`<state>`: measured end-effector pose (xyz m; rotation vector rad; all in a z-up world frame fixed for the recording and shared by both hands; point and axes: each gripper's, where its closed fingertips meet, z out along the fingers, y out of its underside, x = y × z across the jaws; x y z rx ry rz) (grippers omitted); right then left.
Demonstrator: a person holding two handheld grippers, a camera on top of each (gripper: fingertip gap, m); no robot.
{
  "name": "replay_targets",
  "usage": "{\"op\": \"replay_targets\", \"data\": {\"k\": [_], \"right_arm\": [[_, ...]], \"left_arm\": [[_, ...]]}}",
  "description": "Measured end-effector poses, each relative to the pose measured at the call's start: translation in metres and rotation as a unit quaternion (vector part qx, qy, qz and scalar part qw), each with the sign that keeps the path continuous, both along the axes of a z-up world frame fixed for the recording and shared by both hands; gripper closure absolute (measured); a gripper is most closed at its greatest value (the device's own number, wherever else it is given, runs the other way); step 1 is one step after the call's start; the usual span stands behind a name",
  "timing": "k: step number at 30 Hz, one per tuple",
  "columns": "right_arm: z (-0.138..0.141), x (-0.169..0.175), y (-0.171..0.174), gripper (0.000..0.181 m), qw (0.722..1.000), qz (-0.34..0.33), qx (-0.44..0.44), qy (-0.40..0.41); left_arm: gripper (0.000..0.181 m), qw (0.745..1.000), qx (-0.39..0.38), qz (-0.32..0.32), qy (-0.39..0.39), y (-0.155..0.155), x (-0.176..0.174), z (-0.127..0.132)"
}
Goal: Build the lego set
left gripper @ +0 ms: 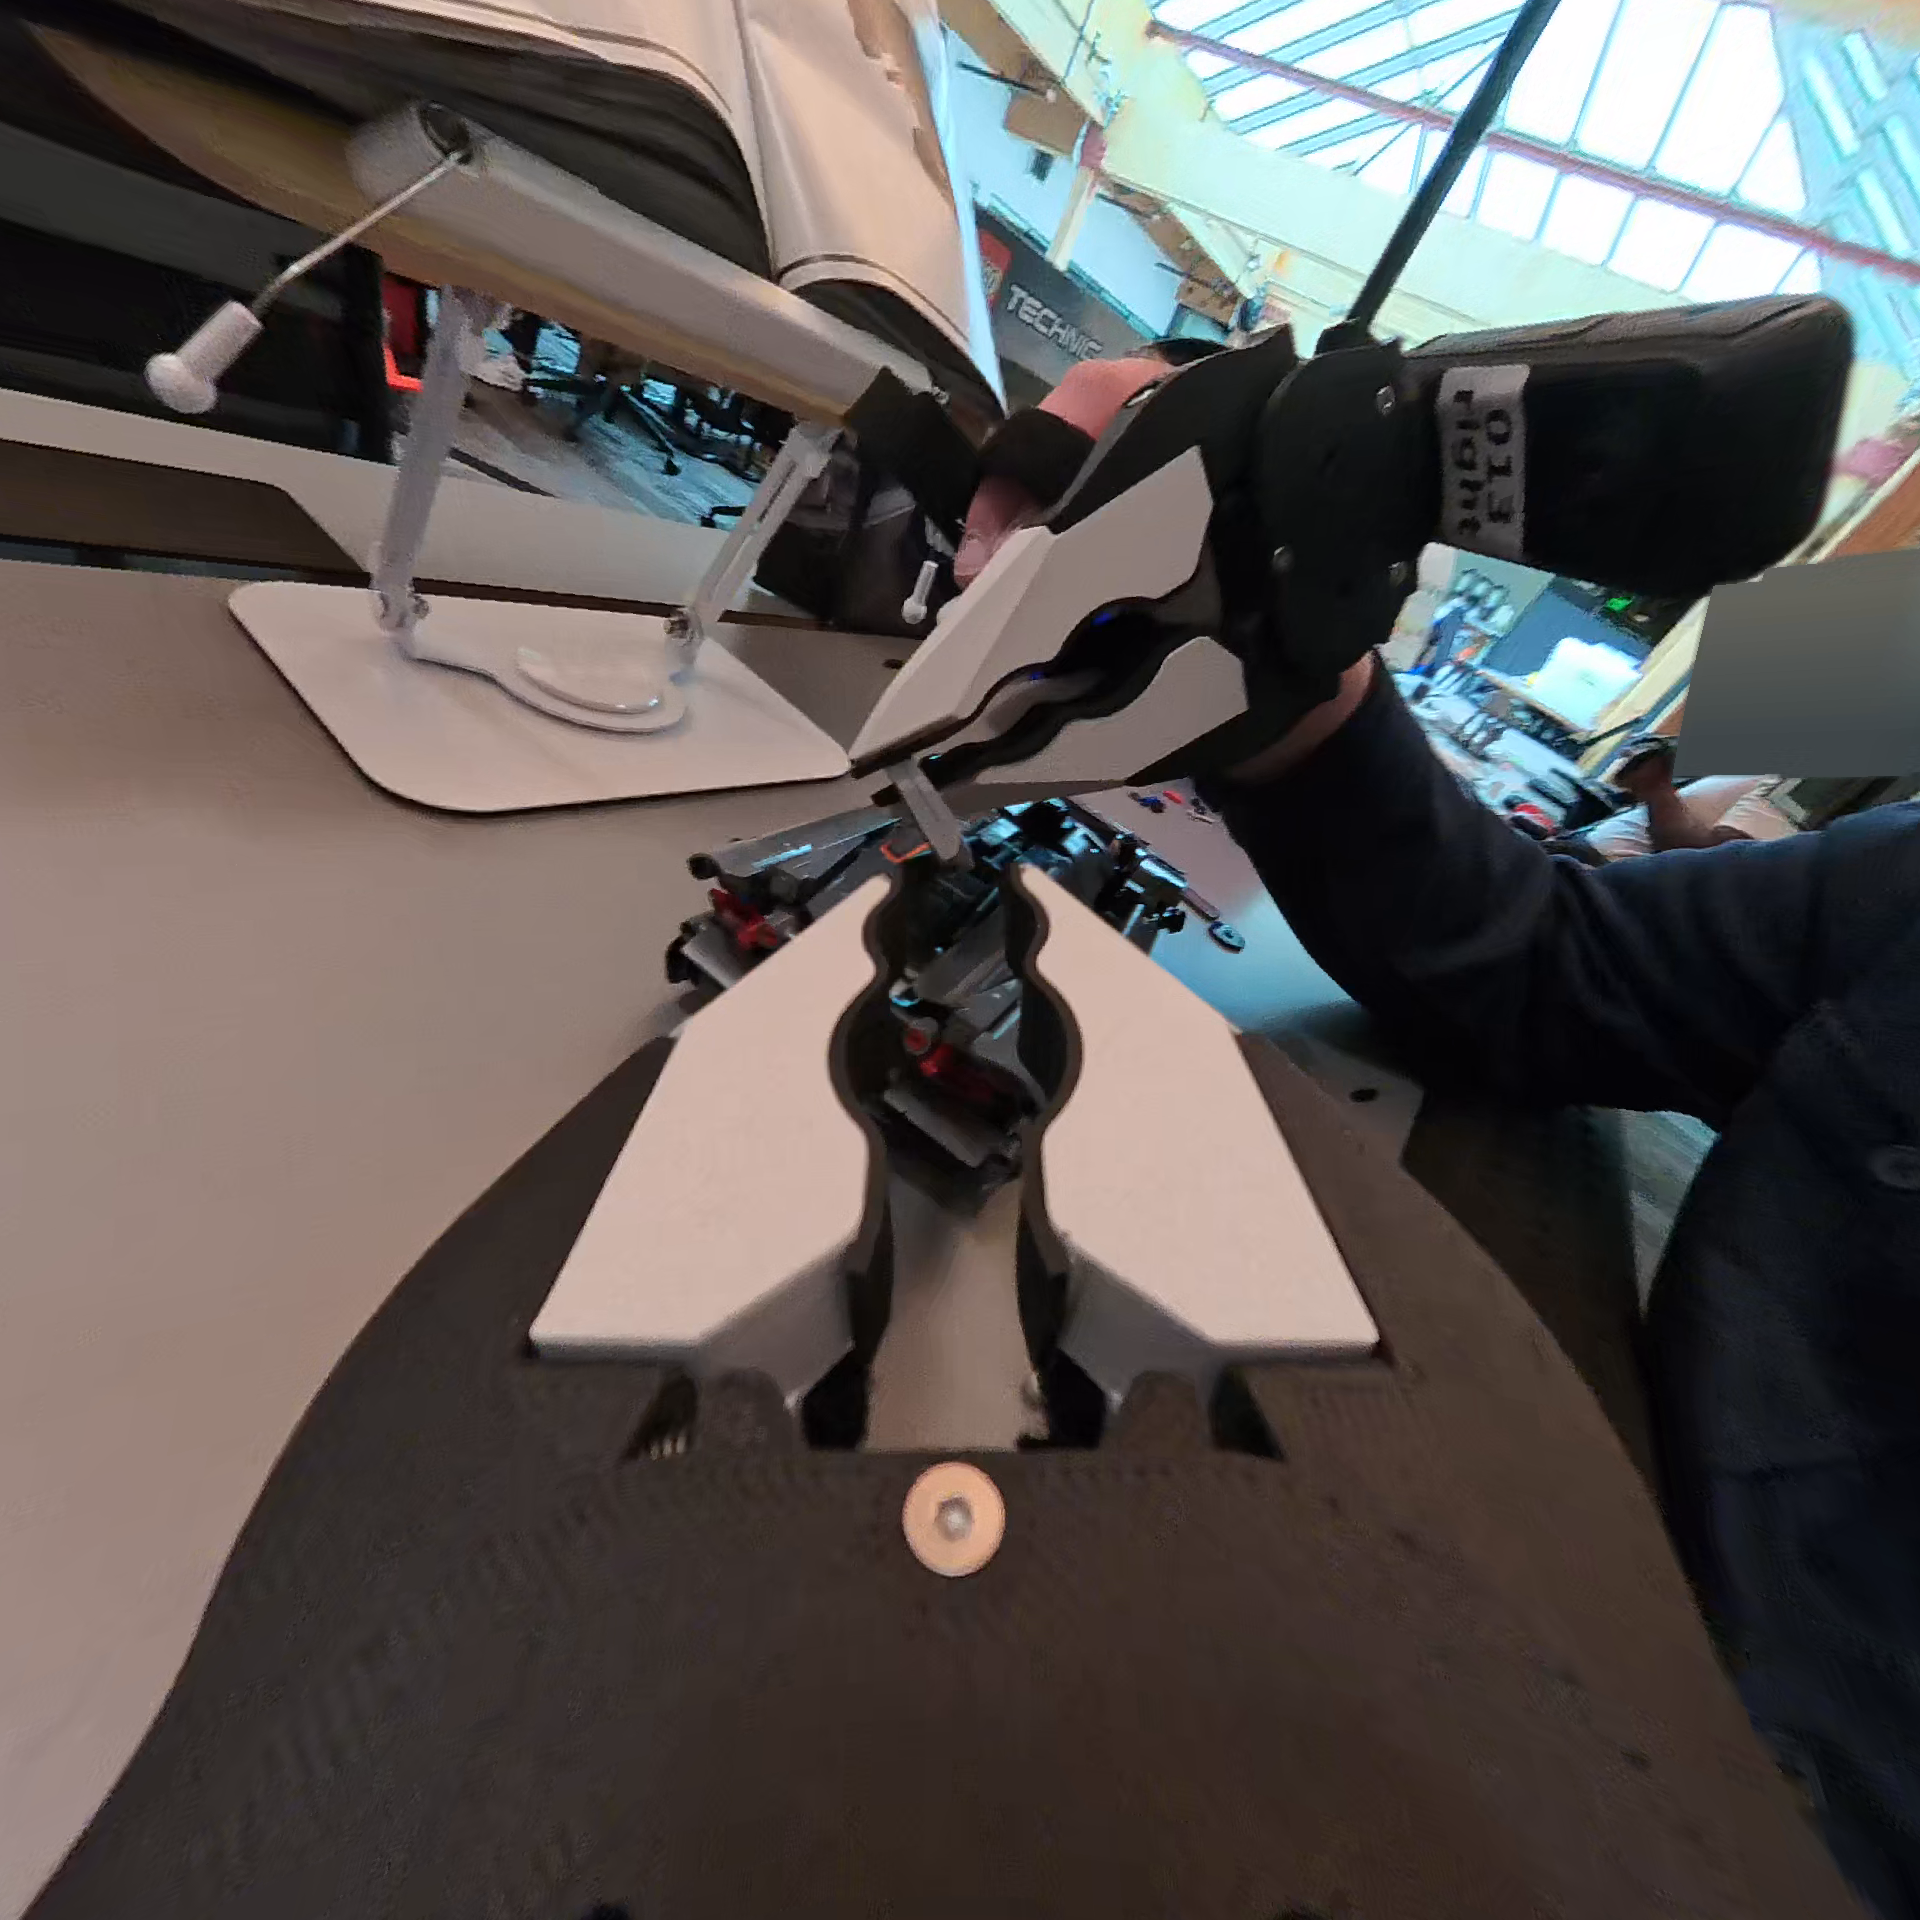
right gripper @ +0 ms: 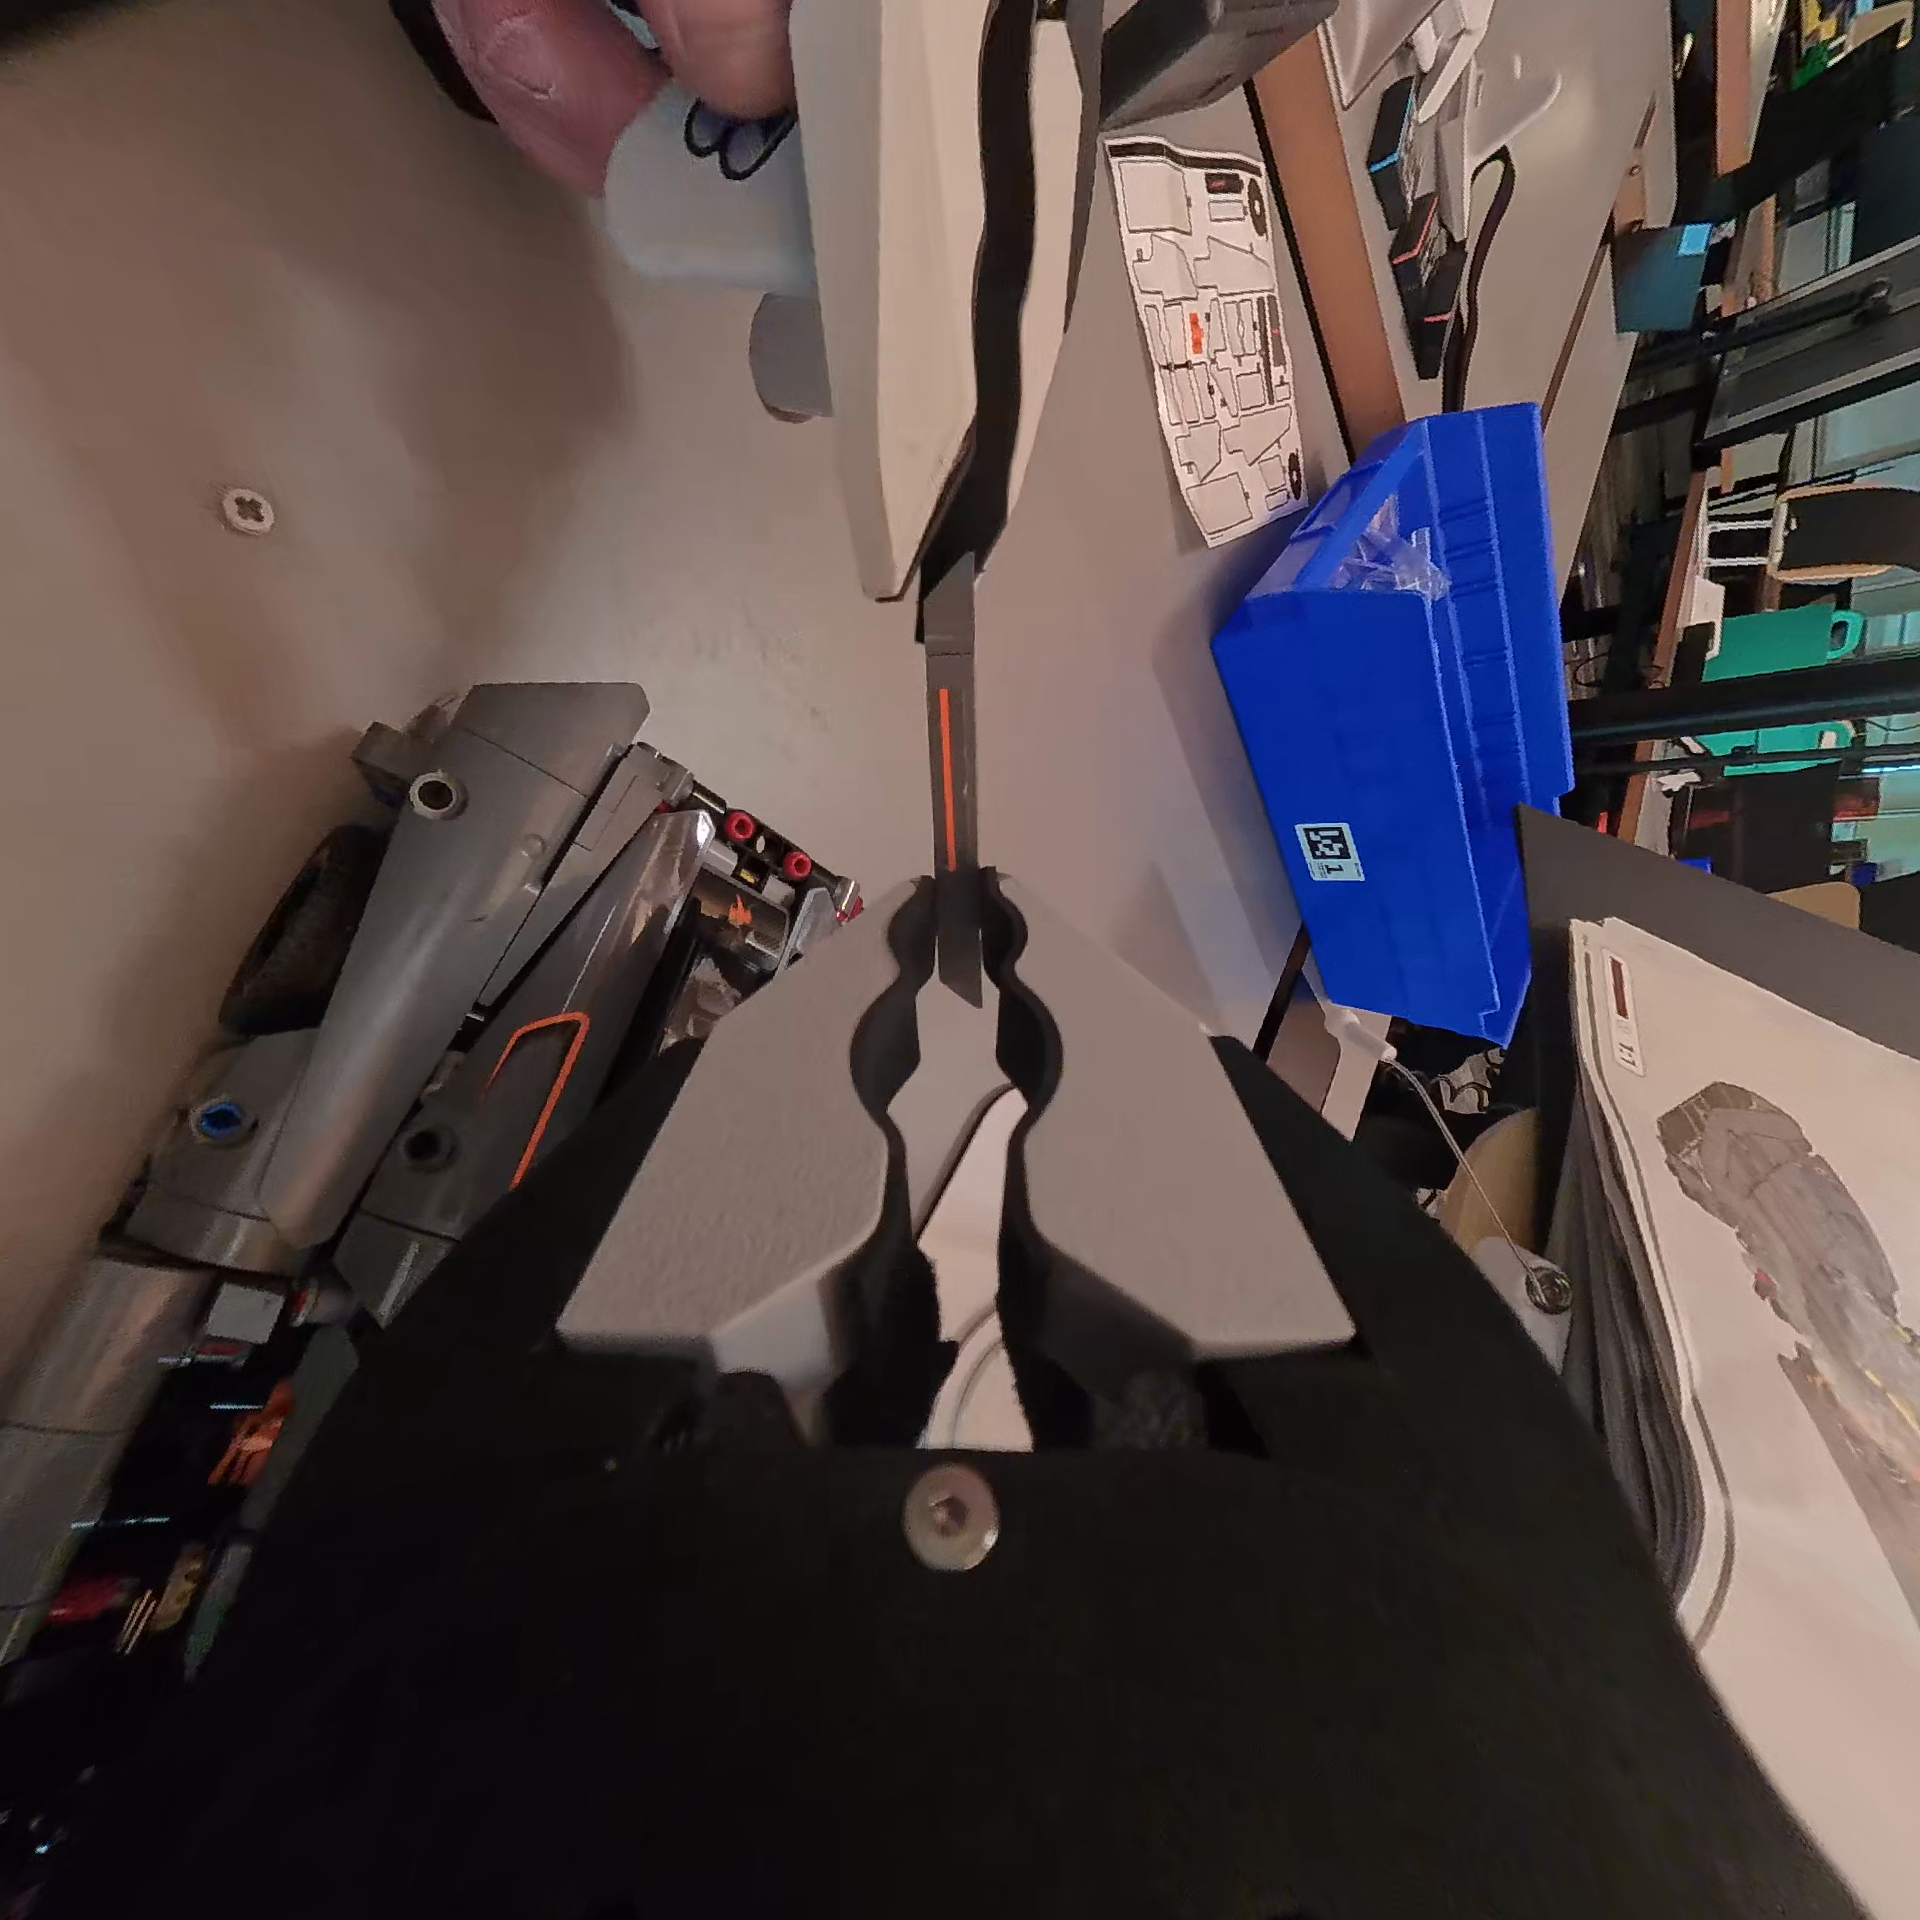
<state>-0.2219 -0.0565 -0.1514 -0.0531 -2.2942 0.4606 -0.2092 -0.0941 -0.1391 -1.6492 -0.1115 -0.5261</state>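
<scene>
A thin dark grey strip with an orange line (right gripper: pixel 951 769) is held at both ends between my two grippers, above the table. My right gripper (right gripper: pixel 958 883) is shut on its near end; in the left wrist view the right gripper (left gripper: pixel 881 767) reaches in from the upper right. My left gripper (left gripper: pixel 954 881) is shut on the other end of the strip (left gripper: pixel 928 816); in the right wrist view the left gripper (right gripper: pixel 940 580) comes down from the top. The part-built grey and black lego vehicle (right gripper: pixel 468 987) lies on the table to the left, and it shows behind my left fingertips (left gripper: pixel 774 883).
A blue bin (right gripper: pixel 1392 727) and a sticker sheet (right gripper: pixel 1210 332) lie at the table's right. The open instruction book (right gripper: pixel 1766 1247) rests on a white stand (left gripper: pixel 520 707). A person's dark sleeve (left gripper: pixel 1558 987) is at the right. Small loose parts (left gripper: pixel 1174 802) lie beyond the model. The left gripper's tips are roughly 5 centimetres from the right gripper's.
</scene>
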Motion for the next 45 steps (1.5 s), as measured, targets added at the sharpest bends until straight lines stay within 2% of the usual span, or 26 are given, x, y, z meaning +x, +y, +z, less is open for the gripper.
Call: {"op": "replay_targets", "data": {"k": [4,7,19,23,29,35,45], "right_arm": [[-0.001,0.002,-0.002,0.175,1.0,0.006,0.014,0.0],[-0.002,0.002,-0.006,0.175,1.0,0.008,0.022,0.004],[-0.002,-0.01,-0.003,0.172,1.0,-0.005,0.008,0.026],[-0.004,-0.011,-0.002,0.171,1.0,-0.005,0.011,0.027],[-0.013,-0.008,-0.002,0.175,1.0,0.0,0.024,0.002],[-0.018,-0.005,-0.003,0.175,0.999,0.008,0.052,-0.01],[-0.01,-0.01,0.001,0.173,1.0,-0.008,0.028,-0.007]], "left_arm": [[0.162,1.0,-0.003,0.001,0.013,0.002,0.002,0.0],[0.176,0.999,-0.015,-0.002,0.029,0.004,0.005,-0.004],[0.175,0.987,-0.044,0.029,0.149,0.009,0.009,-0.013],[0.175,0.984,-0.053,0.026,0.166,0.01,0.011,-0.017],[0.171,0.986,-0.07,0.025,0.15,0.011,0.009,-0.023],[0.166,0.992,-0.035,0.031,0.114,0.008,0.005,-0.01],[0.174,0.995,-0.053,0.031,0.076,0.009,0.002,-0.017]]}}
